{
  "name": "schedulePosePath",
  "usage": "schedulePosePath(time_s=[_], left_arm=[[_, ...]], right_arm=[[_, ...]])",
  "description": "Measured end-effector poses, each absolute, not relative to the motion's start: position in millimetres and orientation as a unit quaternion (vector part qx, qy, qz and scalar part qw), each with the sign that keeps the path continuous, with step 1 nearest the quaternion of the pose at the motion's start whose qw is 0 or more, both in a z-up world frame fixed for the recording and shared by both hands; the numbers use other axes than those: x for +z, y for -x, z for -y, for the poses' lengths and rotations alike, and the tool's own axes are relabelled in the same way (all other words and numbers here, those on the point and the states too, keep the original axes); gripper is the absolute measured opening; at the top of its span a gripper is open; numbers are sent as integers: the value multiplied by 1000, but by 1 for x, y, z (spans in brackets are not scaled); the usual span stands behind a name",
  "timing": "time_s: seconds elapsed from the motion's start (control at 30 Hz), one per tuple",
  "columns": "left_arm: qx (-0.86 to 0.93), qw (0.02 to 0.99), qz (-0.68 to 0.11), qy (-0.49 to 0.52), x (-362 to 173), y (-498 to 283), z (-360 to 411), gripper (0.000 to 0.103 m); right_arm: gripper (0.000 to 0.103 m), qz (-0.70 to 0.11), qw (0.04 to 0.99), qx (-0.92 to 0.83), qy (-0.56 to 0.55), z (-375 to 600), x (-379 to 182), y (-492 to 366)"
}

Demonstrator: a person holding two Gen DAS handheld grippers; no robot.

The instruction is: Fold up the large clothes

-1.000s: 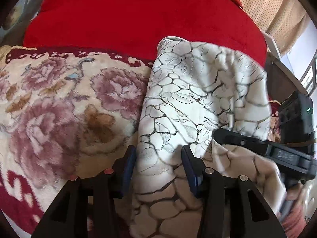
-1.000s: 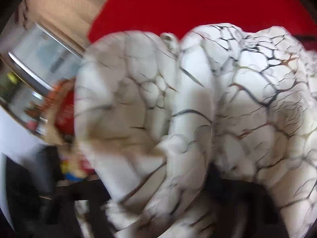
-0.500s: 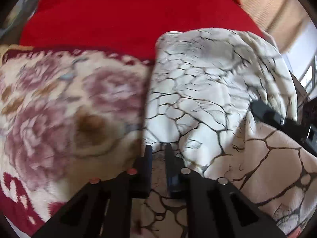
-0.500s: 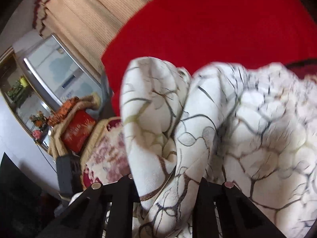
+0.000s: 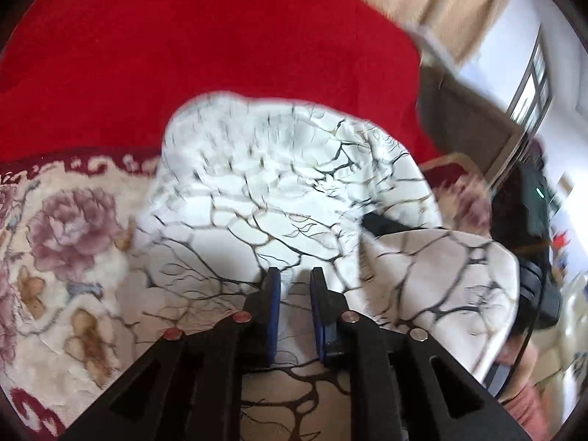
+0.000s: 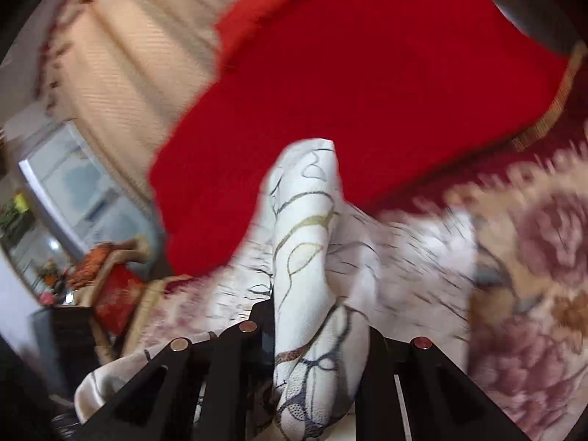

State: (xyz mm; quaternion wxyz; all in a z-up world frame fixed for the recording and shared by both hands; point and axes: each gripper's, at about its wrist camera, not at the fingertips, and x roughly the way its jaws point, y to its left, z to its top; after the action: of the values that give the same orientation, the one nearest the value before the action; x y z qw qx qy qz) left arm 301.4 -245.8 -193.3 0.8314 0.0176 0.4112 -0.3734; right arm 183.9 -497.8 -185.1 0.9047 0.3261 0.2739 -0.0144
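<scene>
A white garment with a black and tan branch print [image 5: 279,191] lies on the floral blanket [image 5: 66,242]. My left gripper [image 5: 295,279] is shut on a fold of it, the blue pads pinching the cloth near the front. My right gripper [image 6: 312,312] is shut on a bunched strip of the same garment [image 6: 308,228], which stands up between its fingers. The right gripper's black body also shows at the right of the left wrist view [image 5: 529,257], behind a raised flap of the cloth.
A red blanket [image 5: 205,55] covers the far part of the bed. Beige curtains [image 6: 121,62] and a window hang behind. A red cushion and cluttered furniture [image 6: 114,294] stand at the left in the right wrist view.
My left gripper has closed from wide open onto the cloth. The garment has been drawn toward me and lies lower. My right gripper has pulled its bunch down and back, baring more red blanket.
</scene>
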Motion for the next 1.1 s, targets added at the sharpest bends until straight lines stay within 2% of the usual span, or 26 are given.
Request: schedulePosePath(time_s=[0.1, 0.2, 0.3, 0.37, 0.53, 0.6, 0.7, 0.77, 0.93, 1.1], left_arm=[[-381, 825, -416, -35, -201, -300, 247, 16], [-424, 807, -409, -30, -185, -299, 224, 19], [-415, 831, -367, -38, -167, -293, 189, 40], [-389, 855, -339, -56, -163, -296, 172, 46], [-335, 869, -345, -114, -203, -304, 178, 47], [-317, 876, -328, -156, -209, -296, 195, 47], [-313, 876, -338, -143, -211, -298, 195, 47], [-311, 877, -334, -149, -213, -299, 198, 47], [-310, 879, -333, -142, -215, -300, 199, 47], [-307, 882, -331, -134, -213, -294, 199, 47]], right_arm=[[16, -348, 864, -13, -364, 516, -238, -198], [16, -347, 863, 7, -366, 525, -245, -192], [17, -346, 858, 20, -380, 537, -251, -180], [18, -344, 853, 24, -392, 535, -255, -181], [20, -339, 852, 31, -399, 534, -262, -176], [24, -338, 847, 35, -409, 531, -265, -179], [35, -346, 842, 30, -413, 532, -254, -171], [65, -357, 847, 6, -394, 531, -238, -159], [66, -306, 903, -79, -292, 512, -175, -107], [63, -272, 934, -6, -230, 462, -133, -97]])
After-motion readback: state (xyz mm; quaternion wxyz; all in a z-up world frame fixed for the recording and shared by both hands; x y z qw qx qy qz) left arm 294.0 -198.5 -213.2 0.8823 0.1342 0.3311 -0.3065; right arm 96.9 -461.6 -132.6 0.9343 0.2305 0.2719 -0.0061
